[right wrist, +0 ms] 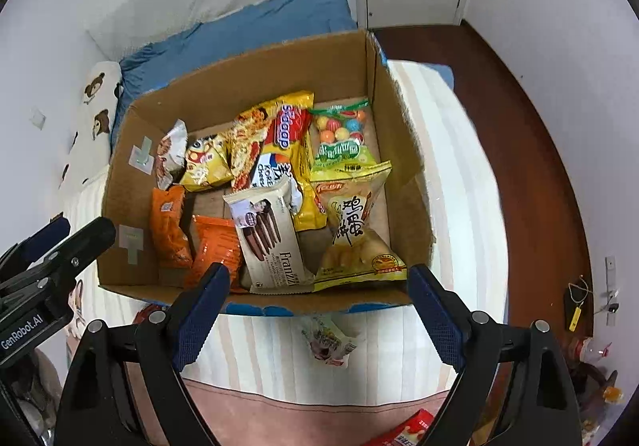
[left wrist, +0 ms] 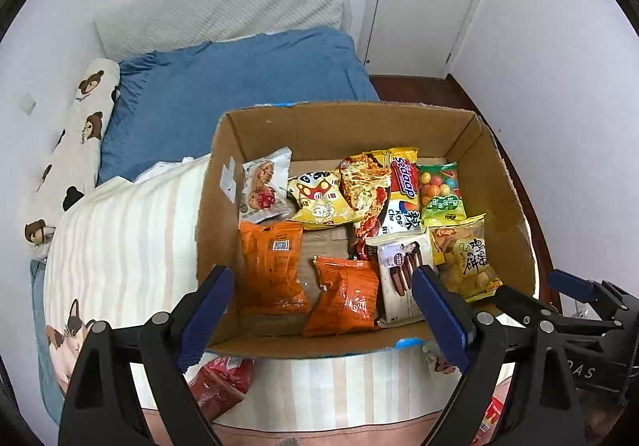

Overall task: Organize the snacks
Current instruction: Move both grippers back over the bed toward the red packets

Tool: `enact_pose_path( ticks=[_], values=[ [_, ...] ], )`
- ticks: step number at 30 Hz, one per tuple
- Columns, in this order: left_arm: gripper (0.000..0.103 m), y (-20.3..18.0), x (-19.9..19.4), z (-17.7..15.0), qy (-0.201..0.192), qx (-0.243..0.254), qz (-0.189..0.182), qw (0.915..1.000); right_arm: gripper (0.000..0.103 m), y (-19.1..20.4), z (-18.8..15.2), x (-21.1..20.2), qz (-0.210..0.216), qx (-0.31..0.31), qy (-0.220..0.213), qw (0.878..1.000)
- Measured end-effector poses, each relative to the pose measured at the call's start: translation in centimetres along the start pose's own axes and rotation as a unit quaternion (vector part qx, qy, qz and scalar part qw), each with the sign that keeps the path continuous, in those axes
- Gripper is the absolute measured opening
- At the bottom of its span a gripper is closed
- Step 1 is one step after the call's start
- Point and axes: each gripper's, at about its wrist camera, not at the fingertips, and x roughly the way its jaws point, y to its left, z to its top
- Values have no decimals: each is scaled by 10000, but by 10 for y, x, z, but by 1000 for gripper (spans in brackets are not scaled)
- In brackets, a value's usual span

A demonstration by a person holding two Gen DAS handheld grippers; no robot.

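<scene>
The left gripper (left wrist: 323,320) and right gripper (right wrist: 319,316) are held wide apart and empty above the near wall of the cardboard box (right wrist: 275,58). Snack packets (right wrist: 271,234) are laid inside the box on the striped bedcover (left wrist: 120,238). One small packet (right wrist: 327,340) is left outside, just beside the near wall.
</scene>
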Motion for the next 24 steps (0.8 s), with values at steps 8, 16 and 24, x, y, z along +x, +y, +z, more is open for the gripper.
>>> enact_pose_path(
  ticks=[8,16,24],
  values=[
    [91,4,-41,-17,-341,-19,-40,9994,98,12,-23,-47,86,-182,-507,9985],
    [91,23,-90,-78,-730,-54,125,9972,98,6,-83,-70,450,247,-657,9965],
    [91,65,-37,-164,134,-42,984,9950,98,-70,-188,-3,553,2101,261,9758]
  ],
)
